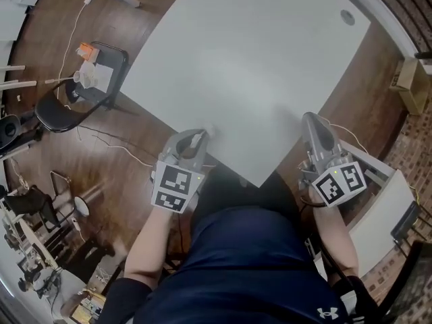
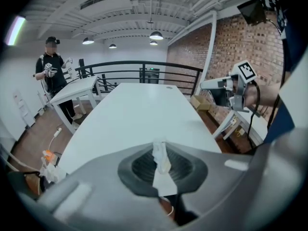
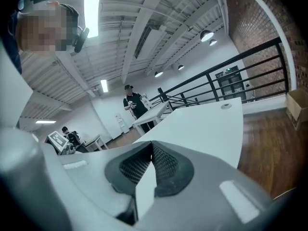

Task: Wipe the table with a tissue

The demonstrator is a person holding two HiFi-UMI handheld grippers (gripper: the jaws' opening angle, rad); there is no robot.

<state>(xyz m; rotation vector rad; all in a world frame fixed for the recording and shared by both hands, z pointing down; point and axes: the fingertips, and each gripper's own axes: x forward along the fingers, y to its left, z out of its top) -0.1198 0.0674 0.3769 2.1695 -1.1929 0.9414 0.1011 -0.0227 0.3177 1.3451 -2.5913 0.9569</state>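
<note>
A crumpled white tissue (image 2: 161,163) is pinched between the jaws of my left gripper (image 2: 160,147), which is shut on it. In the head view the left gripper (image 1: 198,137) rests over the near left edge of the white table (image 1: 256,66), with the tissue (image 1: 207,132) only just showing at its tip. My right gripper (image 1: 310,119) hovers at the table's near right edge. Its jaws are shut (image 3: 150,146) with nothing between them. From the left gripper view, the right gripper (image 2: 211,84) floats beyond the table's right side.
A black chair (image 1: 74,100) with small items on it stands left of the table, among cables on the wood floor. A second white desk (image 1: 385,201) sits to my right, a cardboard box (image 1: 409,79) beyond it. A person (image 2: 52,73) stands by another table (image 2: 77,88).
</note>
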